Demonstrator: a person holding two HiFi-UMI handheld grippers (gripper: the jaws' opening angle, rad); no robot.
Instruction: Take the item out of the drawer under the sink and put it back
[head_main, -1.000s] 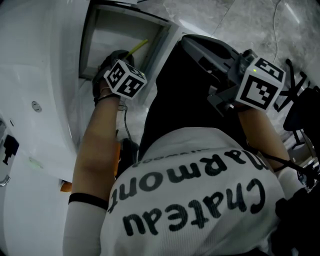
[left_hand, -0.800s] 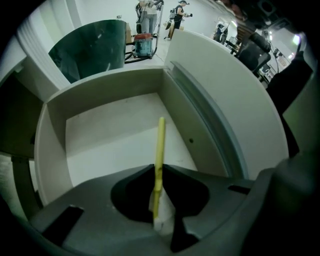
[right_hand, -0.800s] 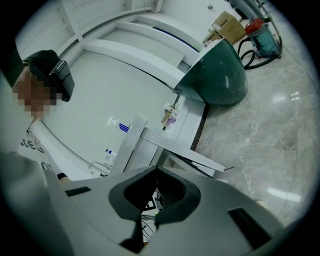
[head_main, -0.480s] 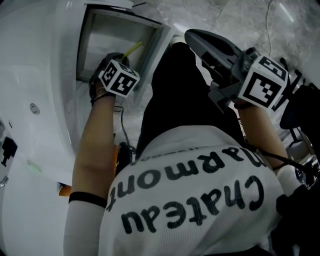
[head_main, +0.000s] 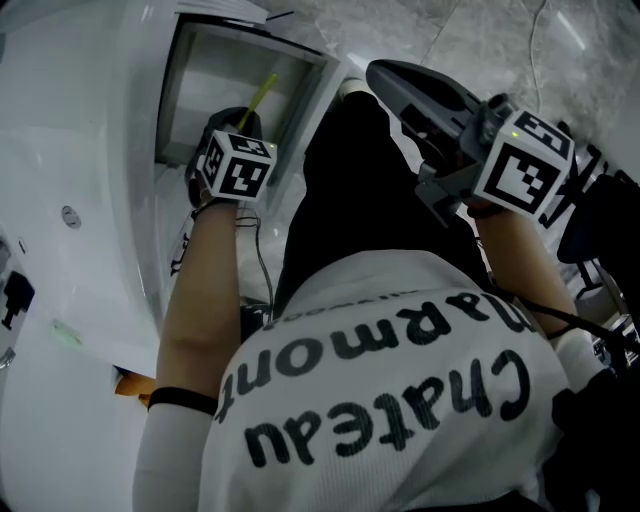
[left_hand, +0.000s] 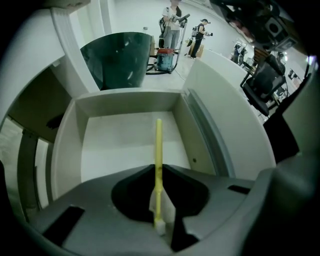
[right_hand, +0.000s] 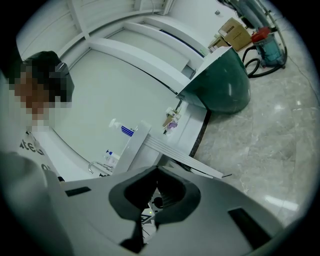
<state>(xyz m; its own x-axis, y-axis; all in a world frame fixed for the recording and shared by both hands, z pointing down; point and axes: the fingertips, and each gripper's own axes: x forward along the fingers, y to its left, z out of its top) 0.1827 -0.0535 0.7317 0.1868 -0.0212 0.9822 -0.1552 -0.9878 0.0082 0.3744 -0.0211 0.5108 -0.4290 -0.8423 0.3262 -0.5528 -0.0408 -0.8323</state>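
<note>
Open drawer (head_main: 322, 88) under the white sink (head_main: 70, 150), seen from above. The left gripper (head_main: 238, 118) is held over the drawer's near edge, pointing steeply down into it. Its marker cube is turned up toward the head camera and hides the jaws in that view.

In the left gripper view the jaws of the left gripper (left_hand: 158, 172) are drawn nearly together and clamped on a thin yellow stick (left_hand: 158, 145). Only the stick's width separates the pads. The stick is gripped close to its lower end, where a small white tip shows just behind the pads. The rest projects straight ahead of the jaws, along their centre line.

The free end of the stick is seen over the middle of the drawer's floor (left_hand: 117, 145), just short of the far wall. Contact between stick and floor cannot be determined. In the head view the stick (head_main: 262, 92) is seen slanting up from behind the cube, inside the drawer opening and nearer its right wall.

The right gripper (head_main: 382, 76) is held well apart from the drawer, out at the right above the stone floor (head_main: 480, 40). In the right gripper view its jaws (right_hand: 157, 170) are closed tip to tip, with nothing between them.
</note>
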